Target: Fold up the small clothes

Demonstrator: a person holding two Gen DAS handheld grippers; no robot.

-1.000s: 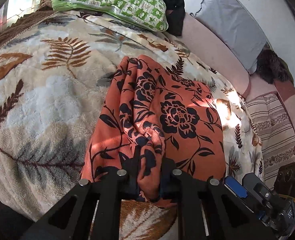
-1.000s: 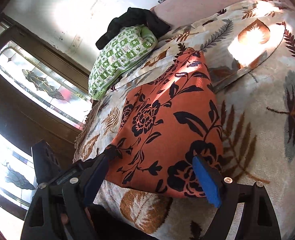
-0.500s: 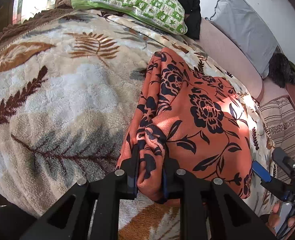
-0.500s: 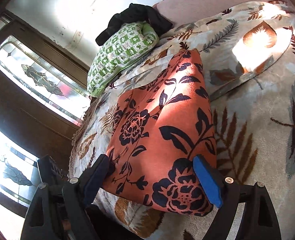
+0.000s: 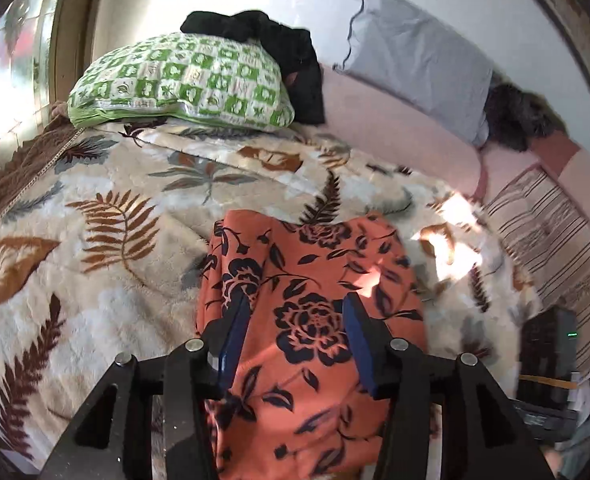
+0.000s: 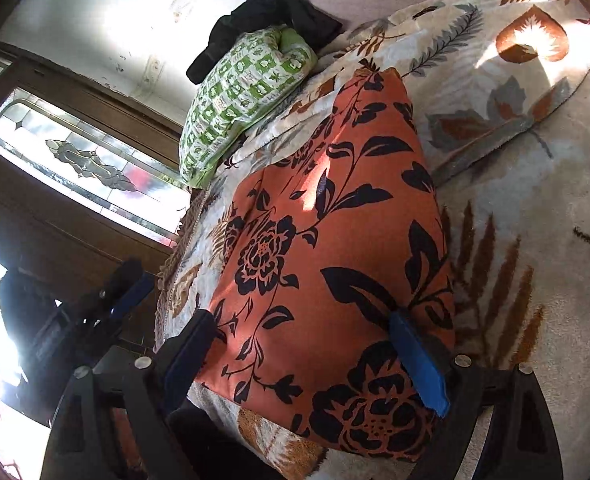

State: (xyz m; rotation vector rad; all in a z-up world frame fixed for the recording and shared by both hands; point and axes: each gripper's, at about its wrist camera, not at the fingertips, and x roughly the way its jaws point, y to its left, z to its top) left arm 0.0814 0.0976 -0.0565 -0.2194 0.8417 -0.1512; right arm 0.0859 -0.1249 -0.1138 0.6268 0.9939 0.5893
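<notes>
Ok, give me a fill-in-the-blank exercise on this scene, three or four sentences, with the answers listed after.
1. The orange floral garment lies folded on a blanket printed with ____.
2. The left gripper has its jaws ____, with the cloth lying loose between them.
3. The right gripper is also ____.
4. A black garment is draped behind the checked pillow, whose squares are white and ____.

Missing words: leaves; open; open; green
</notes>
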